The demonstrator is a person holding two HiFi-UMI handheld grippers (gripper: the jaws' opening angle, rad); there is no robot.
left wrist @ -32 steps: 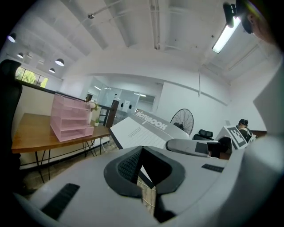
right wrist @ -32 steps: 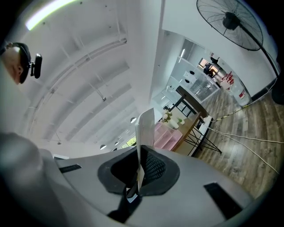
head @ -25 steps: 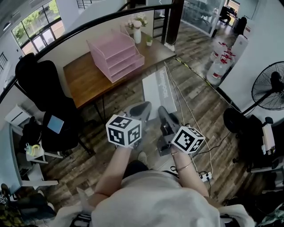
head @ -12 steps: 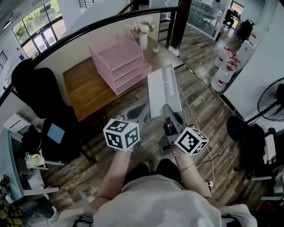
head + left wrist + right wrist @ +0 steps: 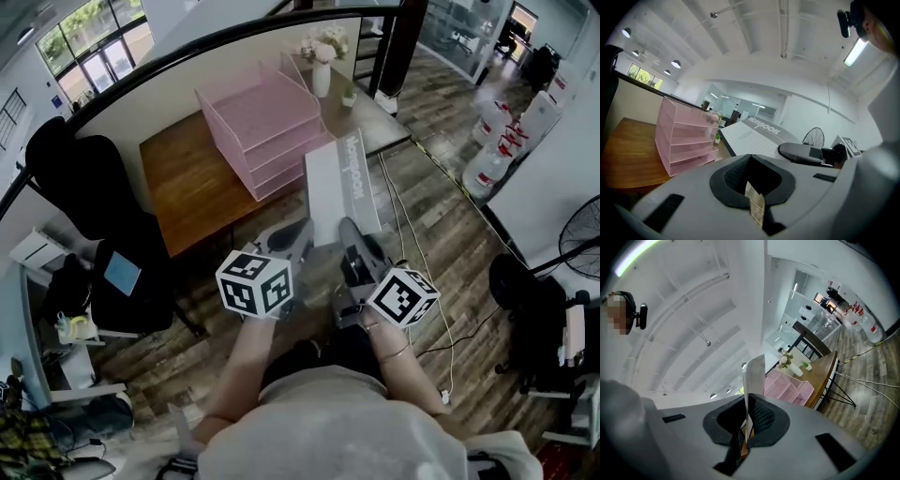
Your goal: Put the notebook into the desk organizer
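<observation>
1. The notebook (image 5: 341, 183) is thin, with a pale grey cover and a darker band lettered "NOTEBOOK".
2. The right gripper (image 5: 349, 232) clamps its near edge, holding it aloft near the pink desk organizer (image 5: 262, 122).
3. The left gripper (image 5: 296, 234) is closed and empty.

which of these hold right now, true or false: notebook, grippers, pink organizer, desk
1. The right gripper is shut on the notebook. True.
2. The notebook lies inside the pink desk organizer. False: it is held in the air, short of the organizer.
3. The left gripper also grips the notebook. False: nothing is between its jaws; the notebook is beside it.
4. A white vase with flowers stands on the desk beyond the organizer. True.
5. The organizer sits on the floor. False: it stands on the wooden desk.
</observation>
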